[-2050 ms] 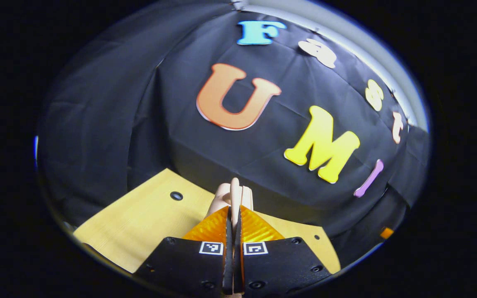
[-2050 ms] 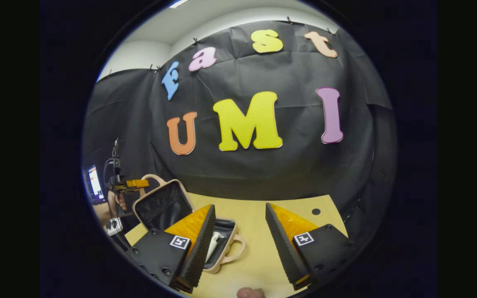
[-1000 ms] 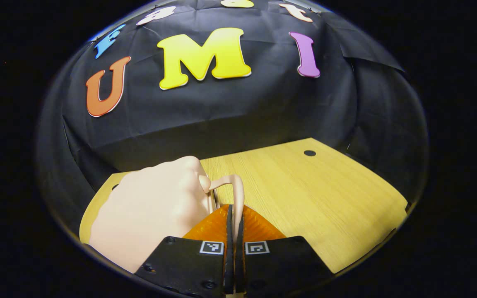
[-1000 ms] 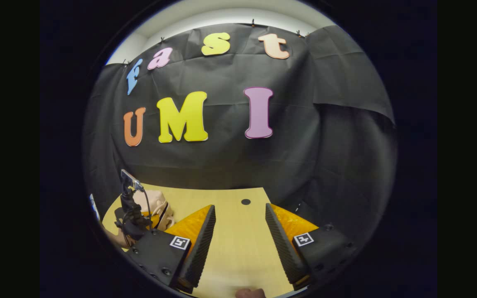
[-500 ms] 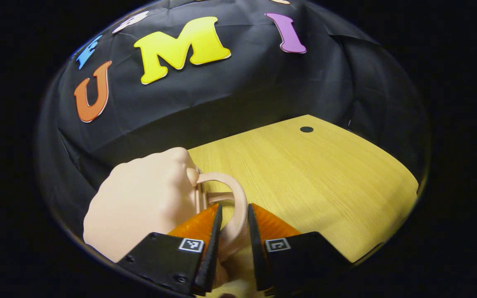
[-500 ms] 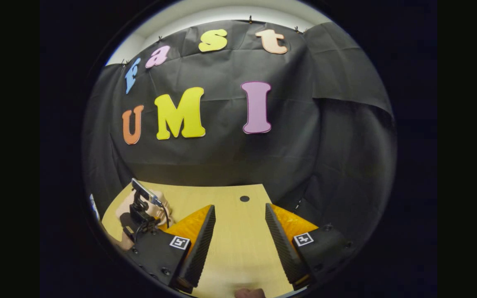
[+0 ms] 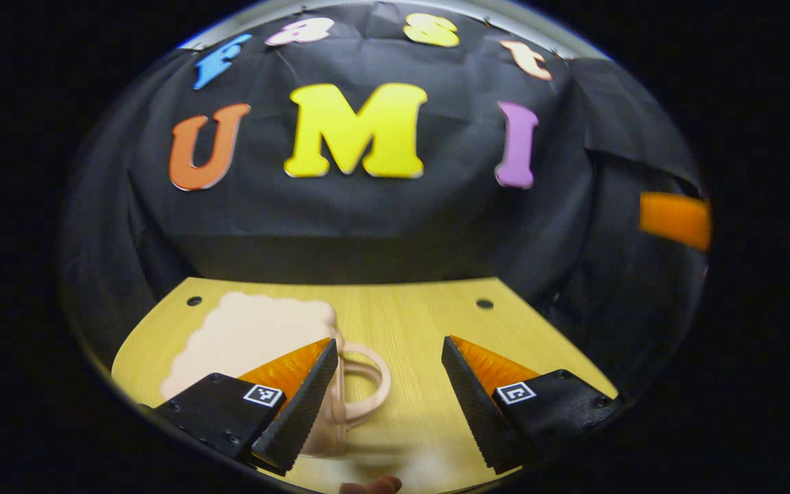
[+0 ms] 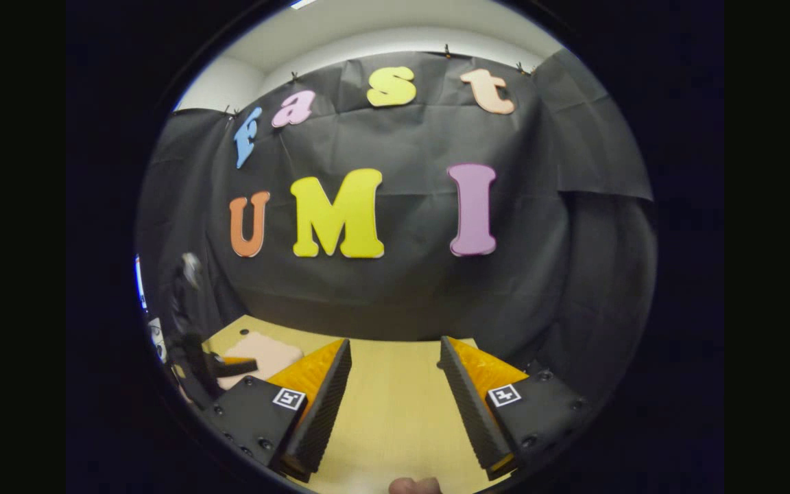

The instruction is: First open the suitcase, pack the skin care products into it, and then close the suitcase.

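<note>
One closed suitcase (image 7: 251, 336) on table (image 7: 422, 322); two grippers, left (image 7: 388, 384), right (image 8: 391, 391), fingers apart.

Closed pink suitcase (image 7: 251, 336) lying flat on the left part of the wooden table (image 7: 422, 322), its handles (image 7: 361, 384) jutting right, partly behind one finger of the wide-open left gripper (image 7: 389, 398). Bare tabletop right of the handles.

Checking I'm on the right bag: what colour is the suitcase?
Pale pink suitcase, handles too; clearest in the left gripper view.
</note>
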`<state>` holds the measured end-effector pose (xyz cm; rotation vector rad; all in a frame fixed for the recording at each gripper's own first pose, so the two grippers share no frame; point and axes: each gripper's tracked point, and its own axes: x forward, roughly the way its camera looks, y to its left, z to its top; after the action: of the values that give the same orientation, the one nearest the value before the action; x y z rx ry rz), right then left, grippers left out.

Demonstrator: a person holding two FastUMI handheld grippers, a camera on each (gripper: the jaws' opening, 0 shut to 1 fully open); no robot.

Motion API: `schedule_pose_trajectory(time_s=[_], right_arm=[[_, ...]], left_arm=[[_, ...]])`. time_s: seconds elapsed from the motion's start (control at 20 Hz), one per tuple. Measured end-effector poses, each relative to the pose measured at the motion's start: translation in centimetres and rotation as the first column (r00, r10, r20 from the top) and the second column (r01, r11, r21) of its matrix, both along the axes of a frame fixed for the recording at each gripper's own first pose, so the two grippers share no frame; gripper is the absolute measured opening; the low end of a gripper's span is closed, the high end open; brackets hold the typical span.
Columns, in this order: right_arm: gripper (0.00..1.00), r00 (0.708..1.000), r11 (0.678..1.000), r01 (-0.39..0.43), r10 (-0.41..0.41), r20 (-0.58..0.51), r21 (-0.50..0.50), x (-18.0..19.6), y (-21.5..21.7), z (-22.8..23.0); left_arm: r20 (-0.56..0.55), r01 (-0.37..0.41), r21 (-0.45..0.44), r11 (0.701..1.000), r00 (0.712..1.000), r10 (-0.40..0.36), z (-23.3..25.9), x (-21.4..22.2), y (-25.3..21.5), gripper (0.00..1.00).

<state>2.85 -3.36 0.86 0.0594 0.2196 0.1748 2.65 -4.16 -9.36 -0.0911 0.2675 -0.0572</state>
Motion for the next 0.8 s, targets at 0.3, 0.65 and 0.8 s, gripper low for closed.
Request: schedule_pose_trajectory(time_s=[0.3, 0.65, 0.8], right_arm=[[0.78, 0.988, 1.0, 0.011, -0.016, 0.153, 0.028, 1.3, 4.2, 5.7], [0.78, 0.973, 1.0, -0.015, 0.01, 0.23, 0.019, 0.4, 8.5, 7.4], [0.78, 0.974, 0.999, -0.011, 0.001, 0.225, 0.042, 0.5, 8.7, 7.6]], left_arm=[[0.265, -0.159, 0.051, 0.986, 0.954, 0.14, 11.9, 0.6, 7.1, 0.97], [0.291, -0.168, 0.043, 0.985, 0.945, 0.149, 13.3, -0.1, 7.8, 0.98], [0.297, -0.176, 0.039, 0.984, 0.942, 0.157, 13.4, -0.3, 7.9, 0.97]])
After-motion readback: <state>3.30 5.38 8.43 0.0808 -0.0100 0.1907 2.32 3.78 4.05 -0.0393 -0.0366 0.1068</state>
